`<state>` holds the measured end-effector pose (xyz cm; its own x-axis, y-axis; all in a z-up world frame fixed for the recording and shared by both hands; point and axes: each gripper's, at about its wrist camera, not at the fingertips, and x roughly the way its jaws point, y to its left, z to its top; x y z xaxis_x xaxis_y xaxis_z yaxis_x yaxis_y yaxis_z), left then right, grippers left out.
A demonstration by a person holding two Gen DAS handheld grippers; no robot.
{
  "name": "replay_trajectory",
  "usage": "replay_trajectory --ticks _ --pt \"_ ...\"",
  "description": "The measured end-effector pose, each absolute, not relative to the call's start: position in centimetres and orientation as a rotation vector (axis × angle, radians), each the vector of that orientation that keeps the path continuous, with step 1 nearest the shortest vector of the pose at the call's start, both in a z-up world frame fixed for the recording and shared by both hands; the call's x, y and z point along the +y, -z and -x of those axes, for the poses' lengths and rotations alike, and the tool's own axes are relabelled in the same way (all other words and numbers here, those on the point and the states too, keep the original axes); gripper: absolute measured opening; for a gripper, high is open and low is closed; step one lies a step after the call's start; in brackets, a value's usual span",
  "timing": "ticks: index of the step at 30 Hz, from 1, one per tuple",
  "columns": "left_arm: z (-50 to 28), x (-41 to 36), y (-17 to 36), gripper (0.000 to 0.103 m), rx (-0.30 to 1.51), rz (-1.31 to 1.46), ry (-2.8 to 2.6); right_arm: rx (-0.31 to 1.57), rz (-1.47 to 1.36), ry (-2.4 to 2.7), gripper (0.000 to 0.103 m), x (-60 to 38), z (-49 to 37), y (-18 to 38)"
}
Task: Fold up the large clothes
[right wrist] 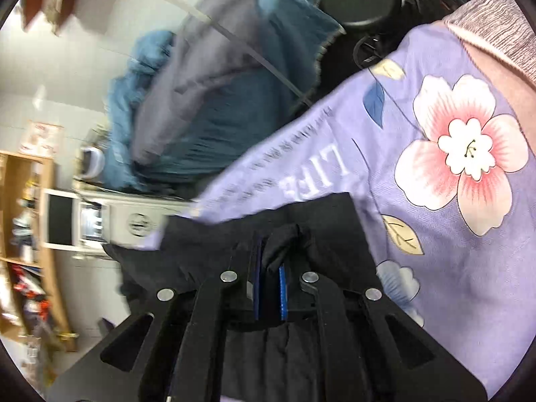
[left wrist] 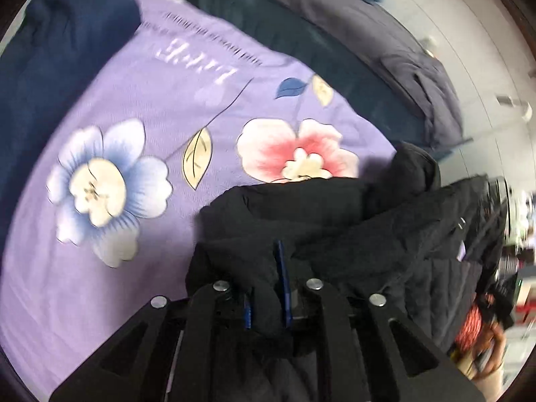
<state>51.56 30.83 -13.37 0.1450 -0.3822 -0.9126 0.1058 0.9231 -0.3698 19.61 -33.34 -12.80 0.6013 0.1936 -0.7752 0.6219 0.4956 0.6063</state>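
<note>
A large black garment [left wrist: 335, 221] hangs bunched over the purple flowered bedsheet [left wrist: 134, 100]. My left gripper [left wrist: 266, 268] is shut on a fold of this black garment, with cloth pinched between its blue pads. In the right wrist view the same black garment [right wrist: 321, 227] spreads below the gripper above the purple bedsheet [right wrist: 452, 201]. My right gripper [right wrist: 269, 268] is shut on another bunched fold of it. Both views are motion-blurred.
A dark blue cloth [left wrist: 50, 67] lies on the sheet's far left. A grey quilt [left wrist: 385, 40] lies beyond the bed. A teal blanket [right wrist: 234, 100], a black stool [right wrist: 361, 3], a wooden shelf [right wrist: 30, 234] and a white appliance [right wrist: 117, 221] stand off the bed.
</note>
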Motion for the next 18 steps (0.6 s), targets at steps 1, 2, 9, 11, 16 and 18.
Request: replay_trajectory --ticks 1,2,9,11,16,18 --pt "-51.6 30.7 13.8 0.015 1.386 0.248 0.342 0.930 -1.028 0.320 0.009 -33.1 -19.9 13.2" --pt "-51.7 30.7 13.8 0.015 1.391 0.249 0.338 0.937 -1.011 0.325 0.010 -33.1 -20.5 13.6" --pt "-54.1 35.2 11.2 0.026 1.434 0.615 0.482 0.926 -1.208 0.254 0.023 -36.2 -20.5 14.7" --pt "-54.2 37.6 11.3 0.031 1.442 0.824 0.503 0.842 -1.402 0.208 0.036 -37.6 -19.3 15.1" --pt "-53.6 38.0 10.0 0.031 1.441 0.820 0.516 0.636 -1.587 0.252 0.070 -39.5 -16.9 14.7" --pt "-53.5 38.6 10.3 0.033 1.437 0.926 0.513 0.652 -1.519 0.273 0.070 -39.6 -16.8 13.2"
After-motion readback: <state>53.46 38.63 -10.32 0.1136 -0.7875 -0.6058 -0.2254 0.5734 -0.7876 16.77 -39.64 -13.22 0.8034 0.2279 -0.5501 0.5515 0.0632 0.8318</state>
